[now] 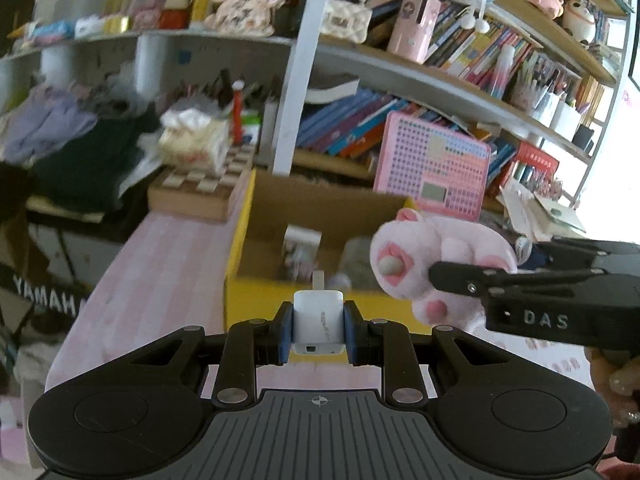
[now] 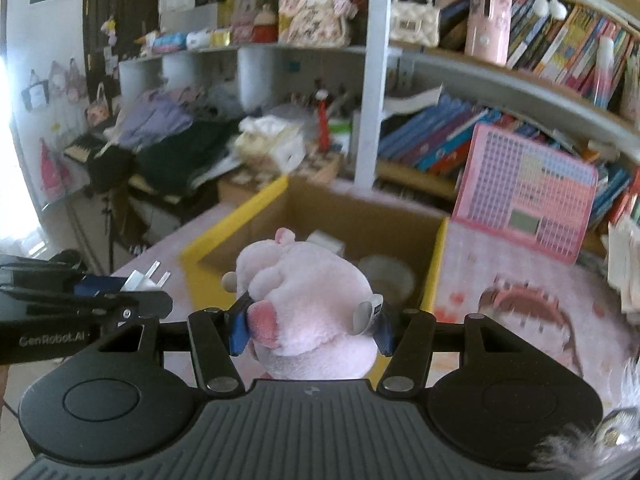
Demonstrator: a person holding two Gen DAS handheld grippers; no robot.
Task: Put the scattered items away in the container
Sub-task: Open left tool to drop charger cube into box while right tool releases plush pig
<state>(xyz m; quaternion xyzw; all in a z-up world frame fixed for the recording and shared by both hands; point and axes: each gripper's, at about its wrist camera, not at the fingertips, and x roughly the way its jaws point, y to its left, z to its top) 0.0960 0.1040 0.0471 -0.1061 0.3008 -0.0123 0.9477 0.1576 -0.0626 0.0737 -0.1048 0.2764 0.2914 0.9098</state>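
My left gripper (image 1: pixel 318 330) is shut on a small white plug charger (image 1: pixel 318 320), held just short of the near wall of a yellow-edged cardboard box (image 1: pixel 240 240). My right gripper (image 2: pixel 306 322) is shut on a pink plush toy (image 2: pixel 308 300), raised in front of the same box (image 2: pixel 436 260). In the left wrist view the plush toy (image 1: pixel 432 256) hangs to the right with the right gripper's black fingers (image 1: pixel 472 278) on it. In the right wrist view the charger's prongs (image 2: pixel 150 276) stick out of the left gripper at the left edge. The box holds a small white carton (image 1: pixel 302 246) and a pale round item (image 2: pixel 388 276).
The box stands on a pink cloth-covered table (image 1: pixel 160 264). Behind it run shelves crammed with books (image 1: pixel 348 120), a pink grid board (image 1: pixel 436 164) and a checkered wooden box (image 1: pixel 200 188). A pile of clothes (image 1: pixel 72 140) lies left; a patterned pink mat (image 2: pixel 520 280) lies right of the box.
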